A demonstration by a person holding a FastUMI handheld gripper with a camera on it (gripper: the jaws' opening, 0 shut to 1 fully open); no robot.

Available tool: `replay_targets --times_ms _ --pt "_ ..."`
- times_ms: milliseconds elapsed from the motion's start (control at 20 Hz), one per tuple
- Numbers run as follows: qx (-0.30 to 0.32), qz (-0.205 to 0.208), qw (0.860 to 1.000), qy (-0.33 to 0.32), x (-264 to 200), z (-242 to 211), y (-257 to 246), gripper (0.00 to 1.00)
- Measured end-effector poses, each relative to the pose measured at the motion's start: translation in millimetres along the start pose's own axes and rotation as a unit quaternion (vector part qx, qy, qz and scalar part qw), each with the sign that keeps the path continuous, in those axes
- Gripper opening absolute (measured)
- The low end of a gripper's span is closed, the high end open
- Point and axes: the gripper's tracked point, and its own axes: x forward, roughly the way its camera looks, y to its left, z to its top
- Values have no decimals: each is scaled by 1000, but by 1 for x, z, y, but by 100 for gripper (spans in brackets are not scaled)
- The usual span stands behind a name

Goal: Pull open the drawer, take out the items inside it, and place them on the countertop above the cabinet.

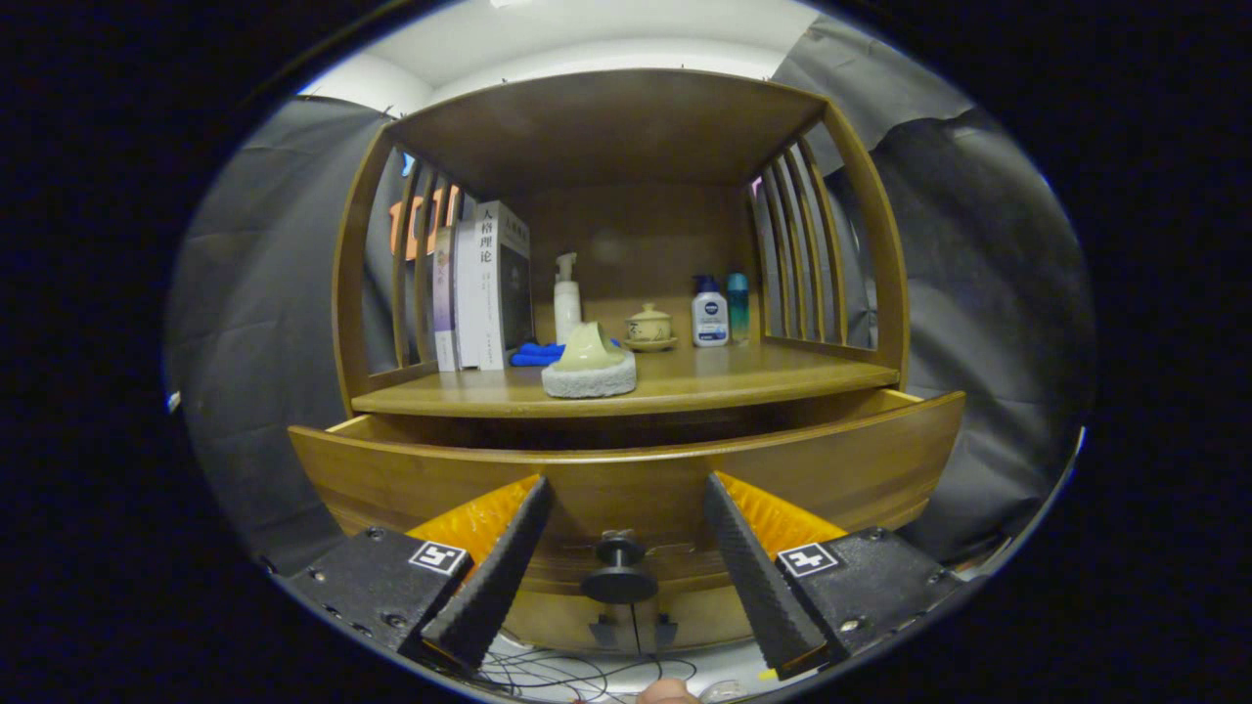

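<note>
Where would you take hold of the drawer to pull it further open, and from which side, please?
I would grip the drawer's round knob at its narrow stem, coming straight on from the front. The knob juts out of the drawer front between the open jaws of the gripper, so closing them sideways behind its disc should give a firm pull.

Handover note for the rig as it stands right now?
Claw: open, fingers either side of the drawer knob, not pressing on it.
Drawer: pulled partly out below the countertop; its inside is hidden from here.
Countertop holds books, pump bottle, blue cloth, a pale piece on a grey pad, lidded cup, two bottles.
Left: check the drawer, lift items onto the countertop.
</note>
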Motion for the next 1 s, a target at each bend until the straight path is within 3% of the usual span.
replay_targets --times_ms 1000 --pt "-15 -7 1000 8 62 11 2 100"
